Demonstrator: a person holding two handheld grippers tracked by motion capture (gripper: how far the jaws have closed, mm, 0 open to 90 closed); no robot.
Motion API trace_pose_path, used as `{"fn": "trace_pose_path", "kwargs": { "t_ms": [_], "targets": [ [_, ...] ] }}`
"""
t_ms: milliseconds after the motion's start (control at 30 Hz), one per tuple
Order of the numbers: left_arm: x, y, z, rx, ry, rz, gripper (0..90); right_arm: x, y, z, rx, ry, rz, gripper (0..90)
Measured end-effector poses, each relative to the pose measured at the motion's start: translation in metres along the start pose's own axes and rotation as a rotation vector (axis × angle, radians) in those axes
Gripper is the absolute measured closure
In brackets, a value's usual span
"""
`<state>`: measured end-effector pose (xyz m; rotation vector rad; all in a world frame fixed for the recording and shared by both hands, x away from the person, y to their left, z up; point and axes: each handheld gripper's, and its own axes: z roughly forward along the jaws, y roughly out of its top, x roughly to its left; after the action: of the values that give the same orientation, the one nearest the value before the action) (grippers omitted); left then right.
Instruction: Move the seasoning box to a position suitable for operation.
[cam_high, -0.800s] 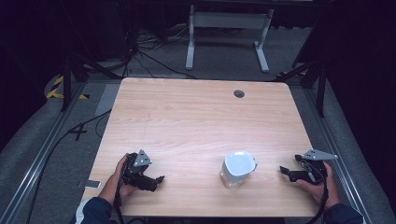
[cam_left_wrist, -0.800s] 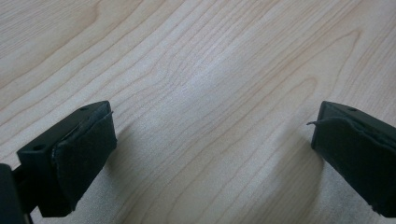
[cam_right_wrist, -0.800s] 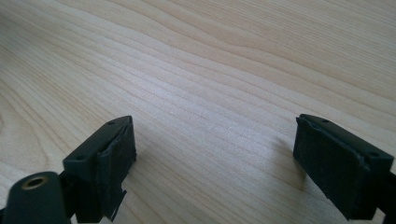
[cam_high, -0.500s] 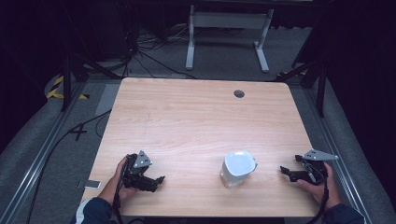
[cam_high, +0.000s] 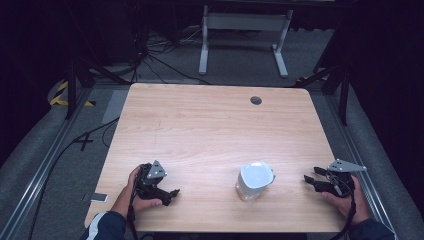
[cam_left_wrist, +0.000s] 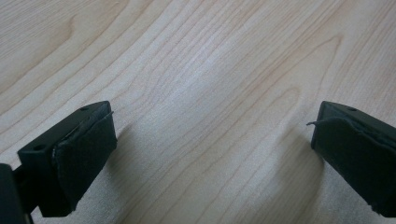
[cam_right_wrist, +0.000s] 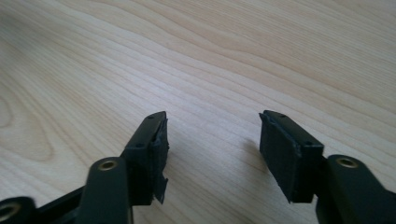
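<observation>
A light wooden table (cam_high: 210, 135) fills the middle of the high view, with a round dark cable hole (cam_high: 256, 100) near its far edge. Grey carpet surrounds it, black cables (cam_high: 150, 55) trail at the upper left, and a white metal stand (cam_high: 240, 30) sits at the top. A white lidded container (cam_high: 254, 180) stands at the lower centre. The left gripper (cam_high: 170, 194), lower left, and right gripper (cam_high: 311, 180), lower right, rest low with jaws apart, holding nothing.

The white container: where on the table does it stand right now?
In the high view, the white container stands near the table's front edge, right of centre, between the two grippers and nearer the right gripper.
</observation>
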<state>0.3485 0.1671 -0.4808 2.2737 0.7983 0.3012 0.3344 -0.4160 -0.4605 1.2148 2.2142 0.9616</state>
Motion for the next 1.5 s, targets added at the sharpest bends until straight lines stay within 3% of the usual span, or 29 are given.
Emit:
{"fn": "trace_pose_path", "kwargs": {
  "t_ms": [100,133,200,267,700,1033,1500],
  "targets": [
    [0.0,0.0,0.001,-0.008,0.004,0.002,0.4,0.004,0.004,-0.006,-0.018,0.009,-0.019,51.6],
    [0.0,0.0,0.001,-0.006,0.004,-0.004,0.3,0.01,0.009,-0.013,-0.057,0.033,-0.031,58.0],
    [0.0,0.0,0.001,-0.006,0.003,-0.006,0.4,0.012,0.01,-0.015,-0.068,0.038,-0.033,59.1],
    [0.001,0.0,0.0,0.0,0.001,-0.003,0.4,0.021,0.02,-0.024,-0.119,0.073,-0.041,69.7],
    [0.001,0.0,0.0,0.001,-0.002,0.002,0.4,0.05,0.054,-0.046,-0.22,0.171,-0.116,87.8],
    [0.001,0.001,0.0,0.0,-0.002,0.004,0.4,0.081,0.081,-0.046,-0.271,0.267,-0.195,89.2],
    [0.001,0.001,0.0,0.001,-0.003,0.004,0.4,0.117,0.108,-0.022,-0.251,0.326,-0.283,89.5]
  ]
}}
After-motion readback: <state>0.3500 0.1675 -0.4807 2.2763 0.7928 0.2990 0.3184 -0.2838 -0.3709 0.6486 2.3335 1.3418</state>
